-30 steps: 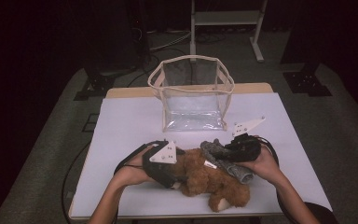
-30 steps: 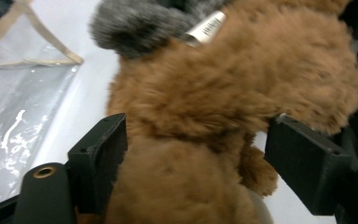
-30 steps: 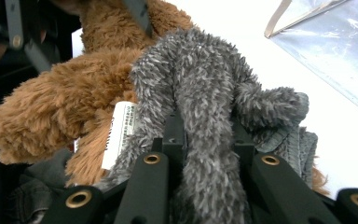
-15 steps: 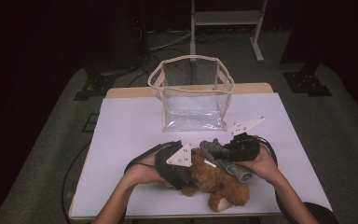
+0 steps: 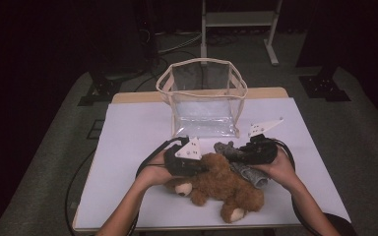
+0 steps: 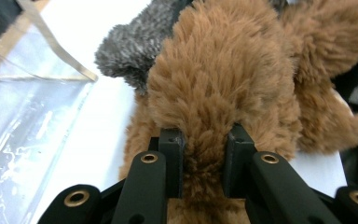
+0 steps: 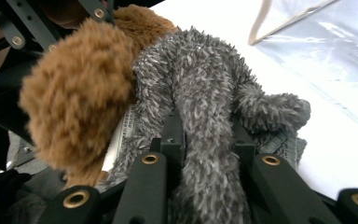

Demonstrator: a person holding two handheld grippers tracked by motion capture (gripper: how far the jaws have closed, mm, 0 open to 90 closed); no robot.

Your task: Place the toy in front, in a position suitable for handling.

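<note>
Two plush toys in play on the white table (image 5: 128, 147), near the front edge.

Far left: bare table, cable loop from left gripper trailing over it.

Left gripper (image 6: 200, 154) (image 5: 197, 164): jaws just closed in, now clamped on brown fur of the brown teddy bear (image 5: 221, 187) (image 6: 223, 79). Fur bunched between both pads in left gripper view, pads pressing in from either side. Gripping hand (image 5: 160, 167) enters from bottom left, grey plate on top tilted.

Centre: bear lying flat on the table, one paw toward the front edge, another toward the left hand. Head end not clear from the high view. In right gripper view (image 7: 79, 98), a brown limb or head lobe touching the grey toy's side.

Behind centre: clear plastic bag (image 5: 204, 98) (image 6: 23, 116) (image 7: 317, 42) with beige trim, standing upright, mouth open, apart from both toys. Near the table's far edge.

Right of centre: grey plush toy (image 5: 238, 160) (image 7: 200, 93) (image 6: 126, 51) lying against the bear's right side, touching it. White label tucked between the two in right gripper view.

Right gripper (image 7: 205, 140) (image 5: 248, 152): clenched on a grey furry limb or body section, fur squeezed between both pads. Right hand (image 5: 275, 167) wrapped round the gripper body, grey plate sticking up toward the bag.
</note>
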